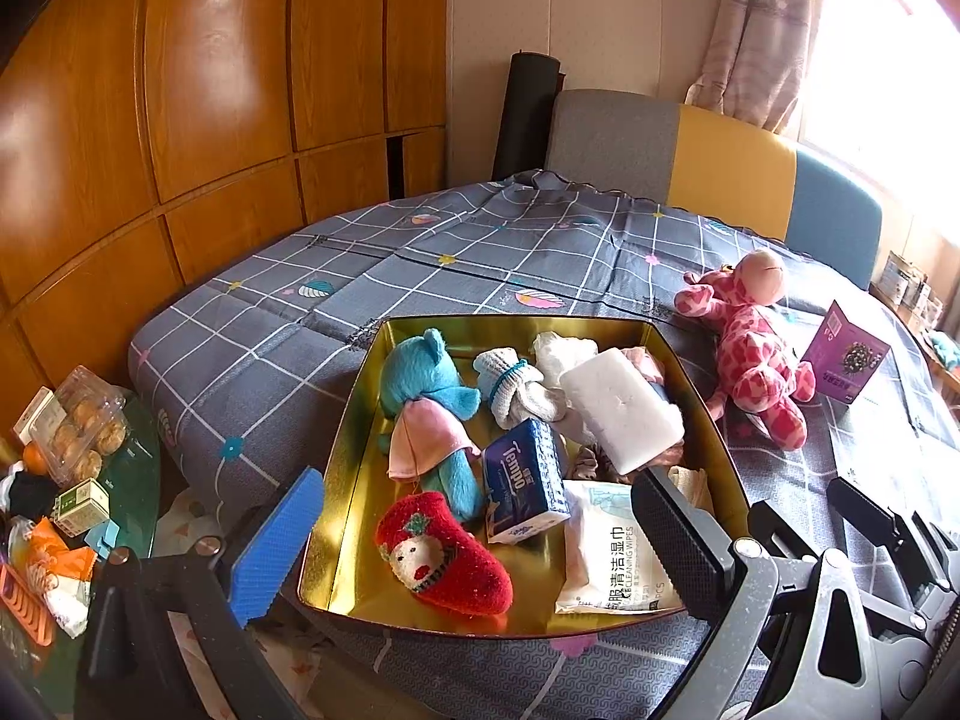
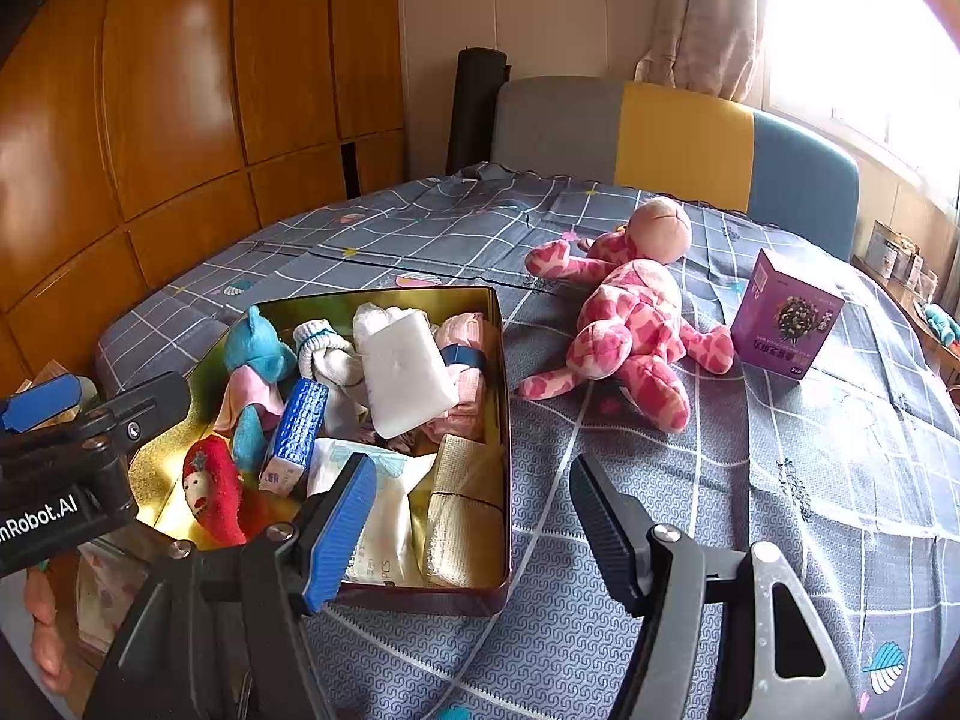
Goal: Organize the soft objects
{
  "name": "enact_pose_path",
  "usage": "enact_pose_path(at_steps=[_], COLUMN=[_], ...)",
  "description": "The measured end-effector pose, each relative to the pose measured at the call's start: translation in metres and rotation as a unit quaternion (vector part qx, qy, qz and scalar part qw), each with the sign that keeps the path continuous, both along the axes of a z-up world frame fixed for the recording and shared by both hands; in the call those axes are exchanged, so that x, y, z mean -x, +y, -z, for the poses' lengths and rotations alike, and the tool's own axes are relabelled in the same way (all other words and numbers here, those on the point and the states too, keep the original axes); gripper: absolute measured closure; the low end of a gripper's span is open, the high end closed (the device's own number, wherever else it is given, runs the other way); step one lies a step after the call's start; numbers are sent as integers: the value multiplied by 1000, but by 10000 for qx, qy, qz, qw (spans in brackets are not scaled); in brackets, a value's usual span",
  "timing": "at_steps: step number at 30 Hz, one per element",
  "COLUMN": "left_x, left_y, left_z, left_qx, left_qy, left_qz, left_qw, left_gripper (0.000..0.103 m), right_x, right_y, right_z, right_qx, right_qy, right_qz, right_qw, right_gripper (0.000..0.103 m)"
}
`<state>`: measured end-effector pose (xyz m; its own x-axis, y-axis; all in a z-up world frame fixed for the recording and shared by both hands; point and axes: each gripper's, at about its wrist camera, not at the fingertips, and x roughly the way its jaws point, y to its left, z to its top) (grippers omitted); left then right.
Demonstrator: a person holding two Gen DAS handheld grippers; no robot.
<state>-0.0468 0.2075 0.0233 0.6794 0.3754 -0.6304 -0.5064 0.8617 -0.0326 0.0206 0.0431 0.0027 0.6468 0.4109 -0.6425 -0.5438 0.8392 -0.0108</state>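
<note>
A gold tin box [image 1: 348, 480] [image 2: 503, 420] sits on the grey checked tablecloth. It holds a blue plush bear [image 1: 429, 384], a red sock toy [image 1: 447, 552], rolled white socks [image 1: 516, 390], a blue tissue pack [image 1: 525, 480], a white sponge block [image 1: 621, 408] and a wet-wipes pack [image 1: 612, 552]. A pink spotted plush giraffe [image 1: 750, 348] [image 2: 630, 312] lies on the cloth right of the box. My left gripper [image 1: 474, 546] is open and empty over the box's near side. My right gripper [image 2: 474, 522] is open and empty above the box's near right corner.
A purple carton [image 1: 846, 360] [image 2: 786, 324] stands right of the giraffe. A grey, yellow and blue chair back [image 1: 708, 162] is behind the table. A side table at the left holds a pastry container [image 1: 84, 426] and small items. Wooden cabinets fill the left.
</note>
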Motion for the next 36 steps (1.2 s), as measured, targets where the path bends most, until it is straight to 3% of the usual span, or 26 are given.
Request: enact_pose_path(at_steps=[36], left_x=[0], left_y=[-4], left_z=[-2], left_qx=[4], left_qy=[17], left_qz=[12], left_qw=[10000], left_gripper=[0], right_x=[1], right_y=[0], right_z=[3], right_qx=[-8], right_qy=[51], right_qz=[48], right_qw=[10000], right_gripper=[35])
